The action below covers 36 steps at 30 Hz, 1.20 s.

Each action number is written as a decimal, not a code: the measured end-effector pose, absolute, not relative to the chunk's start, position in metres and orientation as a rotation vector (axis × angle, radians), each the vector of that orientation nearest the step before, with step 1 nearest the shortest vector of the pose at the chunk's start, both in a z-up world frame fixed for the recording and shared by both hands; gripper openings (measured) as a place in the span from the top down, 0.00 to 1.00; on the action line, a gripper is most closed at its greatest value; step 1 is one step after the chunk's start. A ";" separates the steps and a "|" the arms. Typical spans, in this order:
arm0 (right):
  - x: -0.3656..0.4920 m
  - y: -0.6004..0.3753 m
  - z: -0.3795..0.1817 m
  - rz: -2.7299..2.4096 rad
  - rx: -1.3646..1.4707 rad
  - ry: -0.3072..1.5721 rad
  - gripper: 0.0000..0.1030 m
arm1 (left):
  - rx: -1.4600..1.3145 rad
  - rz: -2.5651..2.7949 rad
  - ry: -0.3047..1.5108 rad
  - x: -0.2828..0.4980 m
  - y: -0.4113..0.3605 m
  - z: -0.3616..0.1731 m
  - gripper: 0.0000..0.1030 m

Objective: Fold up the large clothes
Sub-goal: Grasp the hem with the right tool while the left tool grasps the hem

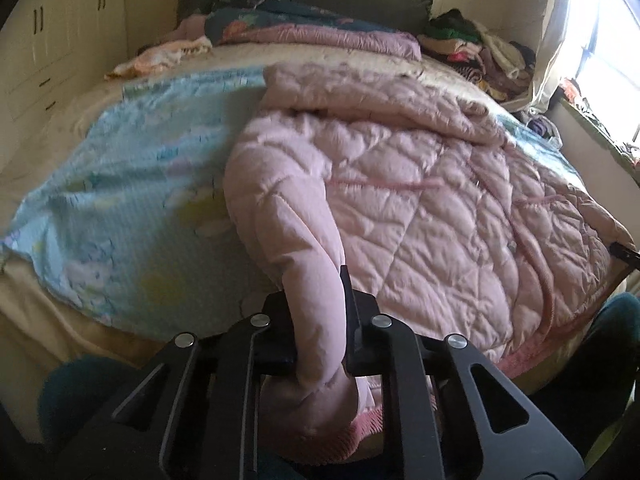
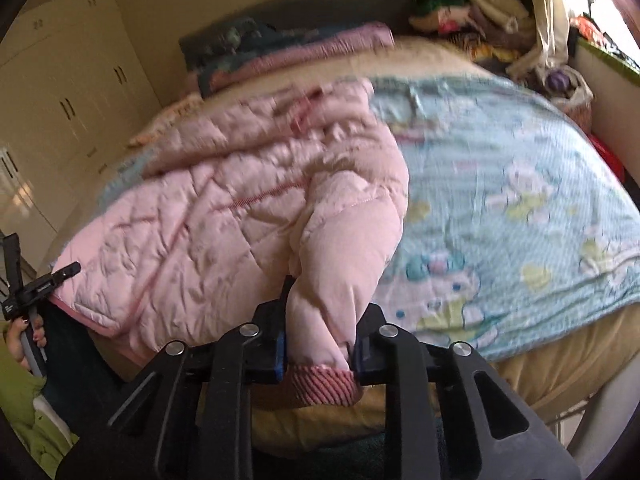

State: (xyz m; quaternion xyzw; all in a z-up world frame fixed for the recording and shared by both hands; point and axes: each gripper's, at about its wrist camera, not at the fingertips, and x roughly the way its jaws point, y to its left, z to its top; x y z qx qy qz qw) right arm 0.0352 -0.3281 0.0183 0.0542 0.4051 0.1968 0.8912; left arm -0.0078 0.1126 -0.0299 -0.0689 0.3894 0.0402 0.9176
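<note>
Pink jacket: a quilted, puffy jacket (image 1: 400, 184) lies front-up on the light blue printed blanket (image 1: 132, 184) that covers the bed (image 1: 52, 332), its hem toward the near edge and its collar toward the headboard.
Left gripper: the left gripper (image 1: 320, 320) is pinched tight on the end of one sleeve (image 1: 304, 248), with the ribbed cuff bunched below the jaws.
Right gripper: the right gripper (image 2: 320, 332) is pressed onto the other sleeve (image 2: 344, 248), just above its striped pink cuff (image 2: 324, 384).
Step in hand: judged from both grips, each sleeve is being lifted by its end so it can be laid across the jacket's body.
Doing it well: raise both cuffs only enough to clear the padding, carry each sleeve inward over the chest, and lay it flat without dragging the body across the blanket.
Grip advice: hold at the cuff seam, since slick padded fabric may slip out of a shallow pinch.
Order: probably cross one sleeve first, then the other, so they do not tangle.
Risk: the thick filling may spring back, so the fold may want pressing down.
Count, jackets: one.
Count, sleeves held: two, one per gripper.
Count, grippers: two, each seen close in its own view; the left one also shows at the edge of the right wrist view, held in a hand (image 2: 24, 340).
Count, blankets under the jacket: one.
Count, clothes pile: one heap (image 1: 480, 48) by the window, its pieces too jumbled to count.
</note>
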 end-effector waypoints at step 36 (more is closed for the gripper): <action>0.127 -0.327 0.121 0.443 0.255 0.666 0.81 | -0.169 0.046 0.568 0.082 0.119 0.083 0.91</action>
